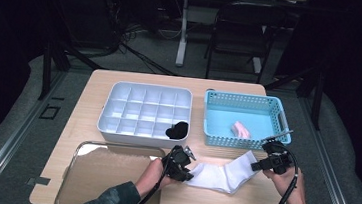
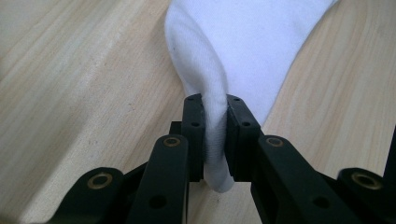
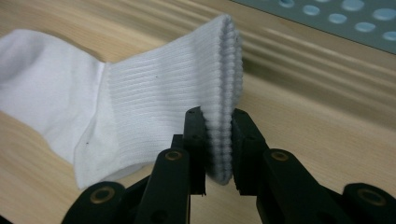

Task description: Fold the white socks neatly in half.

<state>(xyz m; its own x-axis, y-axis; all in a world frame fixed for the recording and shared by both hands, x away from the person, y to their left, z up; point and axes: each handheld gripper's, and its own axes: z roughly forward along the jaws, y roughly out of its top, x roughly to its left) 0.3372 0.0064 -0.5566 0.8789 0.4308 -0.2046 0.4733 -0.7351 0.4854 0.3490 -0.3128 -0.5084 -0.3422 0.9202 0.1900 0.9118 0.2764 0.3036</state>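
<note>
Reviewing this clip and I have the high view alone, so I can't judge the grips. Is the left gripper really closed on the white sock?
Observer: Yes. In the left gripper view the left gripper pinches a fold of the white sock between its pads.
Operator: And the right gripper?
Observer: The right gripper is clamped on the sock's ribbed cuff, edge-on between its pads.
Operator: Is the cuff end off the table?
Observer: It stands up above the wood table, while the foot part lies flat.
</note>
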